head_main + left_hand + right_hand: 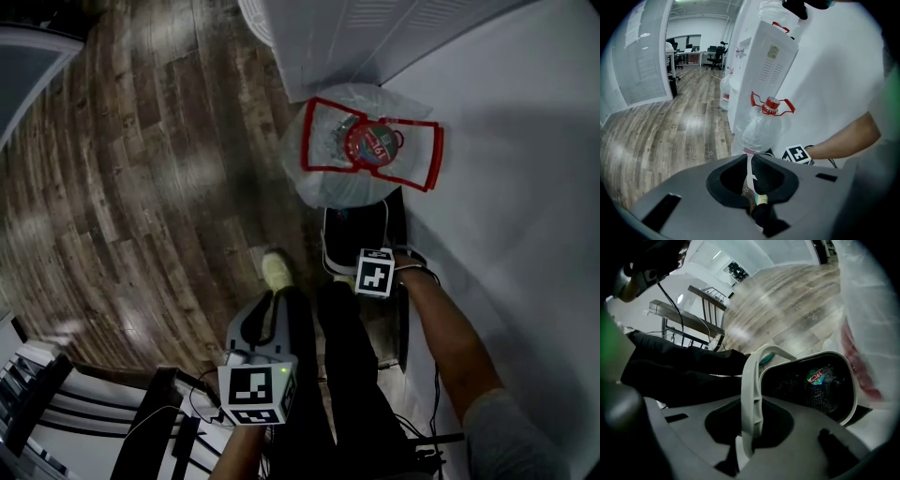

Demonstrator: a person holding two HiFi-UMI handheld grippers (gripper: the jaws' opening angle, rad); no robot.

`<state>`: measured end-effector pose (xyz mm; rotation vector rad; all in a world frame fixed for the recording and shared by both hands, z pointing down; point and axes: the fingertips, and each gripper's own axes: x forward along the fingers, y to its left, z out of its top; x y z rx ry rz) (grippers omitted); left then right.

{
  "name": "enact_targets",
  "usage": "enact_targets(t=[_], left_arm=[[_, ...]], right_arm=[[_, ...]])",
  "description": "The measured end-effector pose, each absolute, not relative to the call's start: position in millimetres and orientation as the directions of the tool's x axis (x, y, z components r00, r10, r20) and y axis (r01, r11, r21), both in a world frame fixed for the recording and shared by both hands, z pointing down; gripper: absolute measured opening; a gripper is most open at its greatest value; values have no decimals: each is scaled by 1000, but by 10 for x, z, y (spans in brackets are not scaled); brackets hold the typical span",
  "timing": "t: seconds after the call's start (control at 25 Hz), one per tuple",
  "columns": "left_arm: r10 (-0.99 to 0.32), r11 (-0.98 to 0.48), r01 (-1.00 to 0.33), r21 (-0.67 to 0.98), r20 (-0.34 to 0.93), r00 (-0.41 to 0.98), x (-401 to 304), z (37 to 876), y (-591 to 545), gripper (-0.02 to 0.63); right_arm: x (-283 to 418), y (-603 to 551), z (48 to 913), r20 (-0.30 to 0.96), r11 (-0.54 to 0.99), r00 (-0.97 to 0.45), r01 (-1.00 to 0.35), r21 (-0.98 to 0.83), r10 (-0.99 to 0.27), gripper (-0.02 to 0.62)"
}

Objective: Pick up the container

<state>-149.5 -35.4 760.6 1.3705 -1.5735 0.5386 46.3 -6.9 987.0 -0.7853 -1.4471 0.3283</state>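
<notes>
The container [330, 240] is a black bin with a white rim [801, 361] and a white bail handle [751, 390]; it stands on the floor just below a big clear water jug [328, 183]. My right gripper [367, 253] reaches down to it, and in the right gripper view the right gripper [751, 427] is shut on that white handle. My left gripper [265, 314] hangs lower left, away from the bin. In the left gripper view the left gripper [751, 183] has its jaws together in a thin line, pointing toward the jug [761, 131].
The jug has a red cap and red carry handles and leans by a white water dispenser [764, 61]. A white wall runs along the right. The person's black trouser legs [347, 375] and pale shoe [277, 270] stand beside the bin. A dark rack [56, 403] sits lower left on wood floor.
</notes>
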Motion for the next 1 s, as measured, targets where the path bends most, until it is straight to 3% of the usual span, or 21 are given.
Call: enact_targets(t=[0.32,1.0], left_arm=[[-529,246,-932,265,842,100,-1476,7495,-329,54],[-595,181,-948,263,797,108,-1548,6354,-417,54]], right_arm=[[323,-24,9589,683,658,146,191,-729,715,37],[40,164,7787,548,530,-202,-138,-836,812,35]])
